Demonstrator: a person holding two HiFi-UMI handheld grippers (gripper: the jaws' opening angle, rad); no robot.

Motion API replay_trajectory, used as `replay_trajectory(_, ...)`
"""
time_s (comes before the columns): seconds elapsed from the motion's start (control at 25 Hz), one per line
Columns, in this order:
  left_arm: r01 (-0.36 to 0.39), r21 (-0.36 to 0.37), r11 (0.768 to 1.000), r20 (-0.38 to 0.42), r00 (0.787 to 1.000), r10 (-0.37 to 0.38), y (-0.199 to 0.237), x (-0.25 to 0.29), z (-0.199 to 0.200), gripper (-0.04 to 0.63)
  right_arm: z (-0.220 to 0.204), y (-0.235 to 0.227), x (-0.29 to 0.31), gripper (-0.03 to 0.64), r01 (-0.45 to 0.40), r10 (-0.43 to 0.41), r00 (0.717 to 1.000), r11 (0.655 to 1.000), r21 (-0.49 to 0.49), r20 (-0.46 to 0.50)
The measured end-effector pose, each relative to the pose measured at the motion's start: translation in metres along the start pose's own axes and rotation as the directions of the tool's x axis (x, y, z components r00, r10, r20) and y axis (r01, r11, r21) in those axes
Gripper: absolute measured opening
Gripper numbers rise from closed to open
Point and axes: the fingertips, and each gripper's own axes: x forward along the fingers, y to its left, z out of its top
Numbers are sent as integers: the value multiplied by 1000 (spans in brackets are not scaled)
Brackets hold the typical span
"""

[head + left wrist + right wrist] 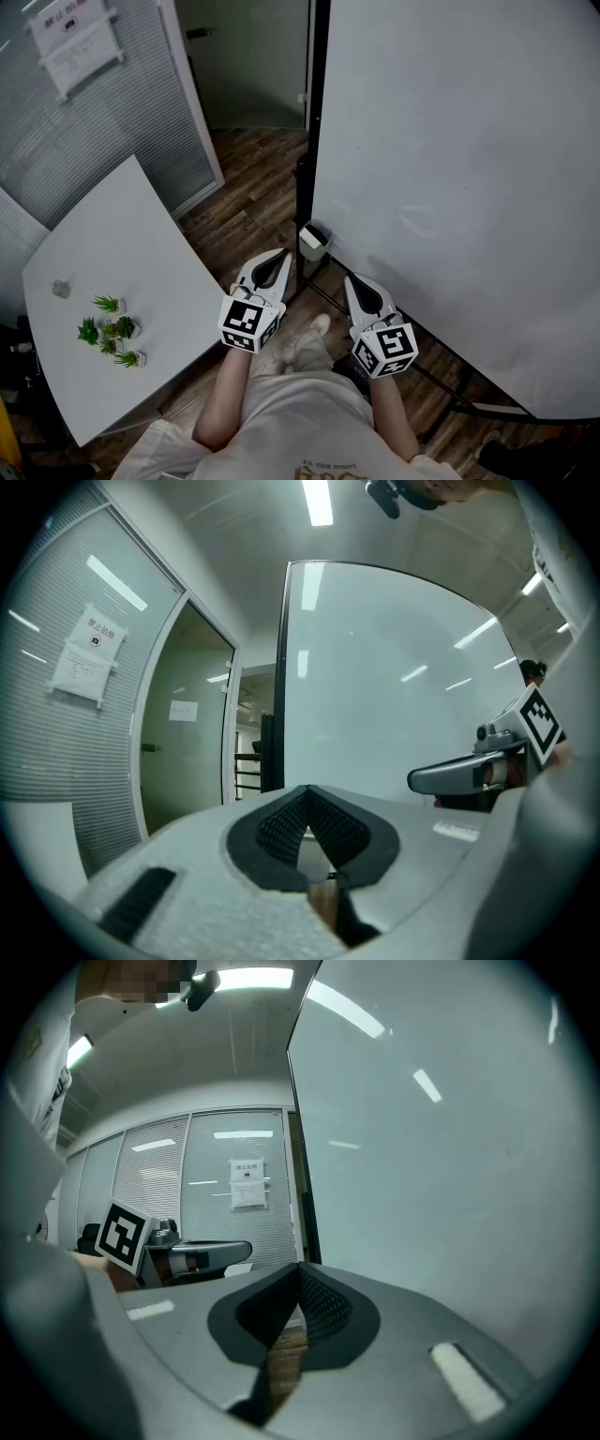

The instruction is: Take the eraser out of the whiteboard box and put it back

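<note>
Box (314, 240) just ahead of left gripper (283, 254)

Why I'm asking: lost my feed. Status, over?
Left gripper, right gripper shut, empty. Box at whiteboard edge, ahead of both; eraser not made out. Path clear.

The whiteboard box (314, 240), just left of centre in the head view, is too small for its contents to be made out. The whiteboard (450, 169) runs off the top and right edges. At the left of the frame a small grey thing (61, 289) on the counter (141, 244) cannot be identified. The notice (75, 37) at upper left is cut by the top edge, its print unreadable. At lower centre, the person's hands are hidden behind the marker cubes of the left tongs (283, 255) and right tongs (351, 280), and a shoe (319, 325) shows only partly.
</note>
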Motion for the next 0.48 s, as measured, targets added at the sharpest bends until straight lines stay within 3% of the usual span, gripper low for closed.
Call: replay_trajectory(0.48,-9,1,1000,-5,1000,9,1,-1,1,-5,-2,0,0,11,-7,7,1000,1000,2,-11)
